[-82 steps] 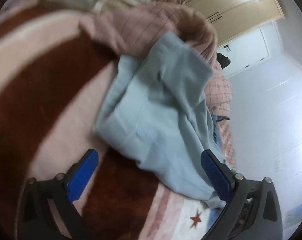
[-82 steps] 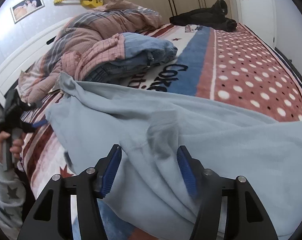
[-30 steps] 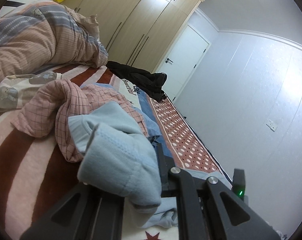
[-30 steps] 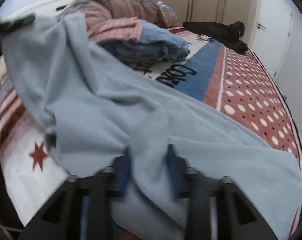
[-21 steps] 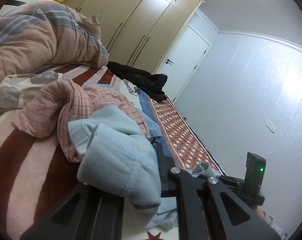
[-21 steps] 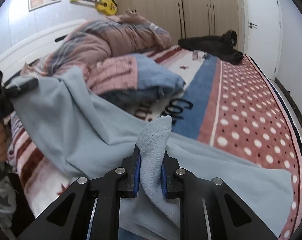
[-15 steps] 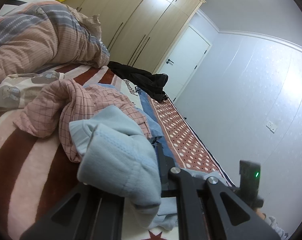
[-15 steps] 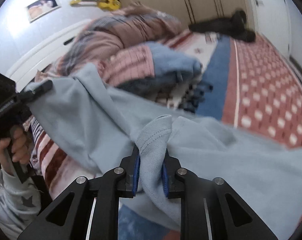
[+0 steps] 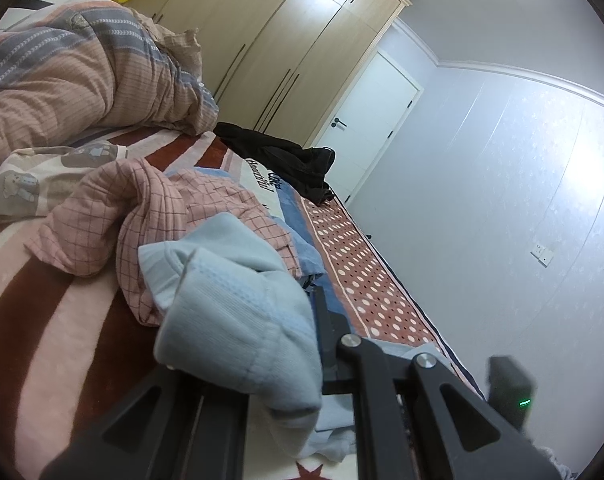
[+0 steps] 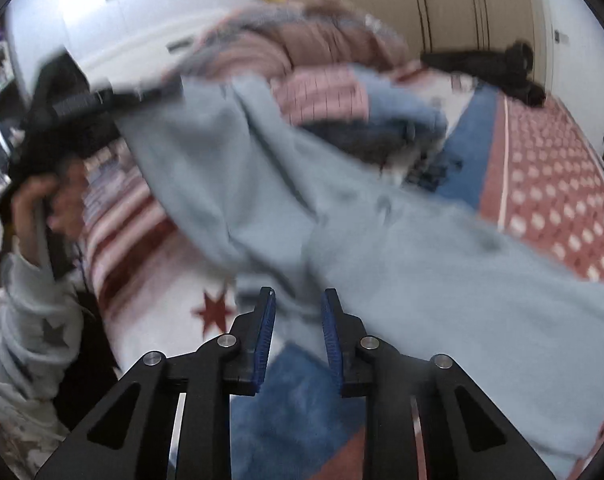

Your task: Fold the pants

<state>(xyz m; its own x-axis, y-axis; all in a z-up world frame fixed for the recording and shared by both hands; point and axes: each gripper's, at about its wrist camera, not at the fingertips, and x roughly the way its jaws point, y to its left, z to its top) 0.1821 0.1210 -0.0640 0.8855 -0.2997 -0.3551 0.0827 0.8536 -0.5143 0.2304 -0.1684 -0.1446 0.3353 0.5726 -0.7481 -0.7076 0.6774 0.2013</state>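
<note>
Right gripper (image 10: 298, 328) has just let go, jaws parting, empty; left gripper (image 9: 317, 344) stays clamped on the light-blue pants (image 10: 401, 248) waistband — regrasp likely next.

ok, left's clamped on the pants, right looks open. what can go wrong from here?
1. The right gripper has its jaws apart with no fold clearly pinched (blurred), so the light blue pants may hang from the left gripper alone and bunch.
2. The left gripper is shut on a thick wad, so the fold could come out crooked.
3. The pink checked garment lies right beside; the pants could drag it.
</note>
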